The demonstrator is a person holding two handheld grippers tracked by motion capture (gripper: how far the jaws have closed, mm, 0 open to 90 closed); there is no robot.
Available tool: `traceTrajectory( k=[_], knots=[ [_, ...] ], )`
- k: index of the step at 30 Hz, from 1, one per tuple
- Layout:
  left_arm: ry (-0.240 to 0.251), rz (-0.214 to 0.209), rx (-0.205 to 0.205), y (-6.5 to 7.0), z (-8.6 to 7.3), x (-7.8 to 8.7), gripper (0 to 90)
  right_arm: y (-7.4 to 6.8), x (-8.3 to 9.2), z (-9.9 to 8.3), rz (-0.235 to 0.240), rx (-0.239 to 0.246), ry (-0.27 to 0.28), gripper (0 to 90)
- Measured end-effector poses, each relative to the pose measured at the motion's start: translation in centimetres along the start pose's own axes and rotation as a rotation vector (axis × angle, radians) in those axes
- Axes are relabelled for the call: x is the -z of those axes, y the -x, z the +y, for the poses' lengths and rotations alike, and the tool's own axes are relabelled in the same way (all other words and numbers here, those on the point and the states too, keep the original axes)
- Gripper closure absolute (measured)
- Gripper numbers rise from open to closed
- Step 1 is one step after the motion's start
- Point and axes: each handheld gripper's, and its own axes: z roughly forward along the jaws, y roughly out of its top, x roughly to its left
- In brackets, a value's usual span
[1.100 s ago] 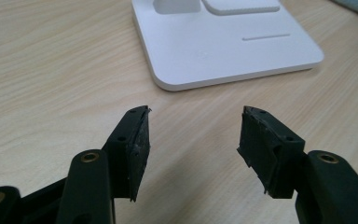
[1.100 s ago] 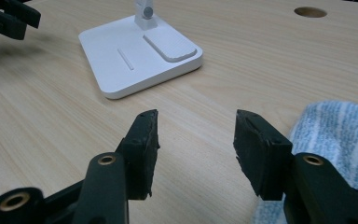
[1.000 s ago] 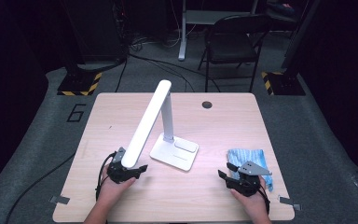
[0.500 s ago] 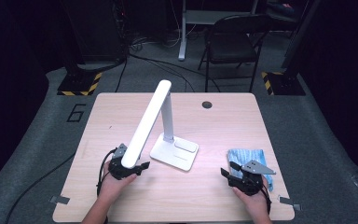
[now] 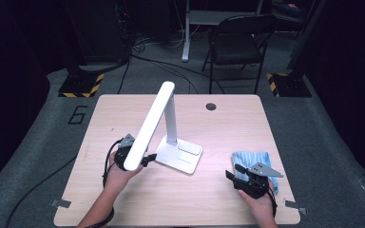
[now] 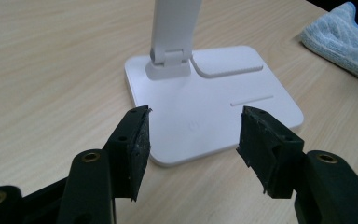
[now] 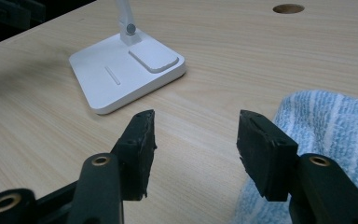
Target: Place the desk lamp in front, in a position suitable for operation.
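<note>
- Step in hand, as judged: the left gripper [image 6: 193, 140] approached the base of the white desk lamp [image 5: 178, 154], while the right gripper [image 7: 196, 140] waited beside the blue cloth [image 7: 317, 126].
- To do this well, the left gripper would best have been kept low and square to the near edge of the lamp base [image 6: 209, 112], so that both pads could meet the slab evenly instead of catching one corner.
- The overhanging lamp head [image 5: 149, 126] called for care: in the high view it slanted down directly over the left gripper [image 5: 126, 154], so a careless lift could have knocked it.
- A light base might have slid on the smooth table [image 5: 123, 109]; a slow approach seemed advisable.
- Left jaws: spread, with nothing between the pads. They had closed a little just beforehand. The base lay just ahead of the tips, apart from them, its near edge spanning the gap.
- Right jaws: spread and empty. The cloth [image 5: 252, 161] lay just beside and partly beneath the right-hand jaw in the right gripper view; contact could not be told.
- Lamp position: base near the middle of the table, slightly towards the front edge.
- Cloth position: near the table's right edge, towards the front right corner.
</note>
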Motion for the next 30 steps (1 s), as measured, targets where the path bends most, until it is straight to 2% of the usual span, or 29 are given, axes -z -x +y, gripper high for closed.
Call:
traceTrajectory(
  k=[1,2,5,8,11,15,25,30],
  knots=[
    [0.004,0.000,-0.003,0.0,0.4,-0.1,42.4,-0.1,0.0,0.0,0.002,-0.013,-0.005,46.3],
    [0.011,0.004,-0.003,-0.1,0.8,-0.3,41.7,0.0,0.0,0.0,0.002,0.001,0.001,45.8],
    [0.025,-0.001,-0.001,-0.1,1.4,-0.7,41.1,-0.2,-0.1,0.0,0.007,0.002,-0.001,45.5],
    [0.017,-0.013,0.002,-0.2,1.8,-0.9,40.8,-0.1,-0.1,0.1,0.010,0.013,0.000,45.2],
    [0.011,-0.015,0.006,-0.2,2.3,-1.4,40.8,-0.2,-0.1,0.0,0.011,0.002,-0.002,45.2],
    [0.025,-0.011,0.002,-0.3,2.8,-1.8,40.8,-0.1,-0.1,0.0,0.008,-0.007,-0.002,45.3],
    [0.029,-0.034,-0.015,-0.4,5.0,-2.5,40.8,0.3,-0.1,0.0,0.006,-0.005,-0.001,45.2],
    [0.031,-0.048,-0.013,-0.3,5.6,-3.1,40.8,0.3,-0.2,-0.1,0.004,-0.012,-0.002,45.2]
  ],
)
